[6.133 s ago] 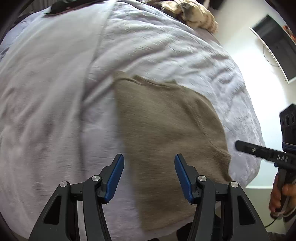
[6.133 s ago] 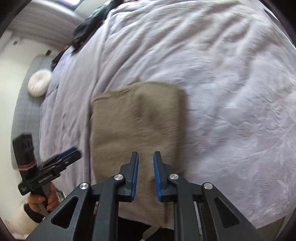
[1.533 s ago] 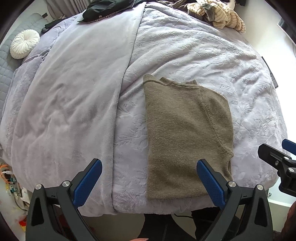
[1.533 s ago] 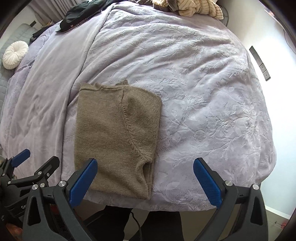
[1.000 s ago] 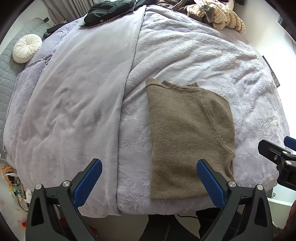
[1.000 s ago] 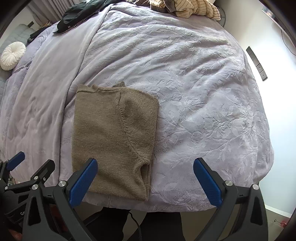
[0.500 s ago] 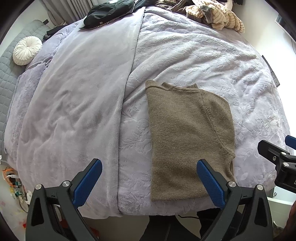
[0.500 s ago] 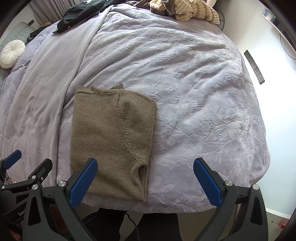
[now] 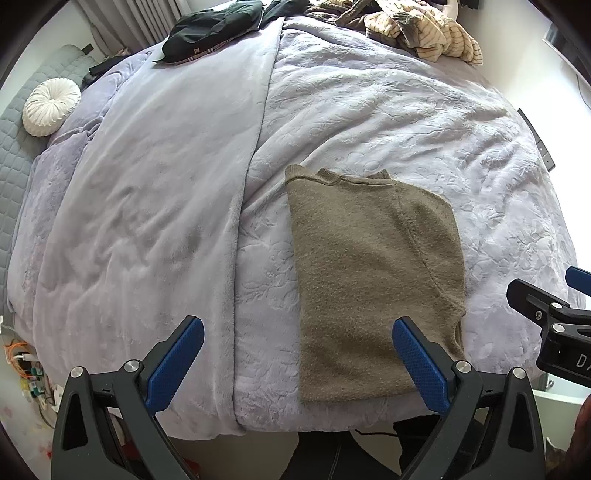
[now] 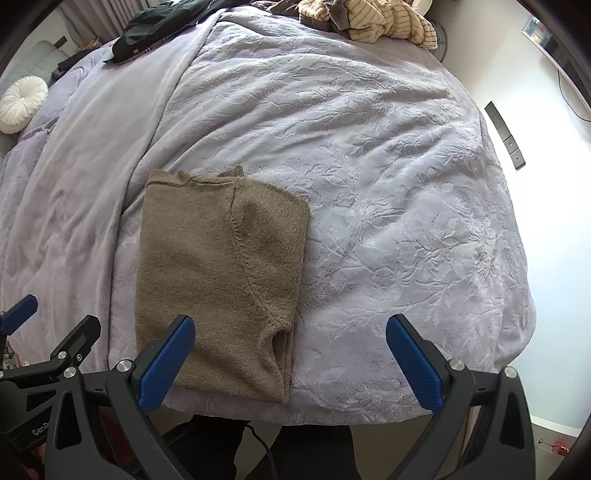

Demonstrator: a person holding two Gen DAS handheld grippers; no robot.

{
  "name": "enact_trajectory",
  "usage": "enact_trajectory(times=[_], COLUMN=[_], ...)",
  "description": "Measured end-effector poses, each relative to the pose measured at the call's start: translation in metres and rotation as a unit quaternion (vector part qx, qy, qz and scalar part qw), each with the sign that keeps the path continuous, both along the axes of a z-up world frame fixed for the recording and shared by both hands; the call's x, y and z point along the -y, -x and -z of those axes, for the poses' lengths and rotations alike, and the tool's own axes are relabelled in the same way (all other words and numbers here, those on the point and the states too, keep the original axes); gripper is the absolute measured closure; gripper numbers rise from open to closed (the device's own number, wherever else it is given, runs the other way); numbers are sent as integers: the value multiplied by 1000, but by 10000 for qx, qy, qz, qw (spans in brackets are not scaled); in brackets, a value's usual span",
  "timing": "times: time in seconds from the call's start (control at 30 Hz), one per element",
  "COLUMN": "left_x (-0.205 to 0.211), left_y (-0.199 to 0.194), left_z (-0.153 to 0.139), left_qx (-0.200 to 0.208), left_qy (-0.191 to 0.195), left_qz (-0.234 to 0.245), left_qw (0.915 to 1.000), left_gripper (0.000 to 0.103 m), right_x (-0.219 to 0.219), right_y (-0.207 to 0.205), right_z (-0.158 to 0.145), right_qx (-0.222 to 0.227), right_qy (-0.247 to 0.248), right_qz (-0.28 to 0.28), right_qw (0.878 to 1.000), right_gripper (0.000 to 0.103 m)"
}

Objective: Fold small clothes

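Observation:
A brown knit sweater (image 9: 373, 273) lies folded into a long rectangle near the front edge of a lilac bed cover (image 9: 147, 206); it also shows in the right wrist view (image 10: 218, 273). My left gripper (image 9: 295, 362) is wide open and empty, held above the bed's front edge with its right pad over the sweater's near end. My right gripper (image 10: 291, 358) is wide open and empty, its left pad over the sweater's near left corner. Each gripper shows at the edge of the other's view.
A striped beige heap of clothes (image 9: 424, 33) and a dark garment (image 9: 214, 26) lie at the far end of the bed. A round white cushion (image 9: 50, 107) sits on a grey sofa at left. The floor shows below the bed's front edge.
Six seconds ago both grippers were low over the sweater, the right nearly shut. Since then both have opened wide and pulled back. Over the last second the view barely shifts.

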State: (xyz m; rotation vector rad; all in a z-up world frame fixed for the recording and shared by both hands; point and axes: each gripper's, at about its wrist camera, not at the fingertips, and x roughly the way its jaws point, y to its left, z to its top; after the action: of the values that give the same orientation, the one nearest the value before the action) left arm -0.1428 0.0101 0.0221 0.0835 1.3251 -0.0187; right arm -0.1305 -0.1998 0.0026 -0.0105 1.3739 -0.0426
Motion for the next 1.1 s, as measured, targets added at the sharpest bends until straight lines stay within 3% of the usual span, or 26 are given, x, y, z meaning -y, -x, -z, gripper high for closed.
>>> enact_trajectory(times=[0.73,1.1], left_x=[0,2], left_y=[-1,2], left_z=[1,-5], left_qx=[-6,115], left_qy=[20,283], left_qz=[-28,-48], left_qw=[10000,9995], left_gripper=[1,1], right_x=[1,-1], right_y=[-2,-2], right_z=[0,-1], right_qx=[-7,14], right_qy=[9,17], right_qz=[-24,-14], right_qw=[10000,10000], right_gripper=[0,0])
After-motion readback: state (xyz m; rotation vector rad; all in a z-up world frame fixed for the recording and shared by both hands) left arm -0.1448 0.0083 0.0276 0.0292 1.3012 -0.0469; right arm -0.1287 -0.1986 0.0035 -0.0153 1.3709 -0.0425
